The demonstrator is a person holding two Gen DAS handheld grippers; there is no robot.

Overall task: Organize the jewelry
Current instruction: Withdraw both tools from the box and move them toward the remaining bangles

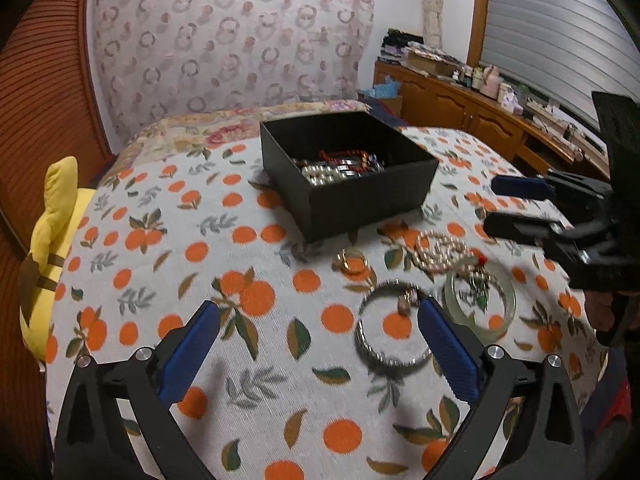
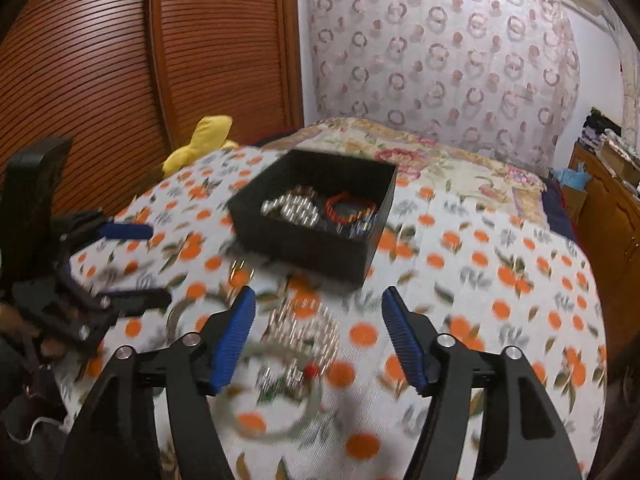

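A black open box (image 1: pixel 360 204) (image 2: pixel 304 244) stands on the orange-print cloth, with silver beads and a red bracelet inside. In front of it lie a gold ring (image 1: pixel 352 262) (image 2: pixel 242 270), a pearl bracelet (image 1: pixel 436 252) (image 2: pixel 308 328), a pale jade bangle (image 1: pixel 480 304) (image 2: pixel 304 420) and a silver bangle (image 1: pixel 394 328) (image 2: pixel 180 312). My left gripper (image 1: pixel 318 306) (image 2: pixel 159 265) is open over the cloth, its right finger above the silver bangle. My right gripper (image 2: pixel 319 292) (image 1: pixel 491 205) is open, hovering over the pearl bracelet. Neither holds anything.
The cloth (image 1: pixel 280 360) covers a bed with rounded edges. A yellow plush toy (image 1: pixel 52 248) (image 2: pixel 200 140) lies at its left side by brown louvred doors (image 2: pixel 100 80). A wooden cabinet (image 1: pixel 460 108) with clutter runs along the right wall.
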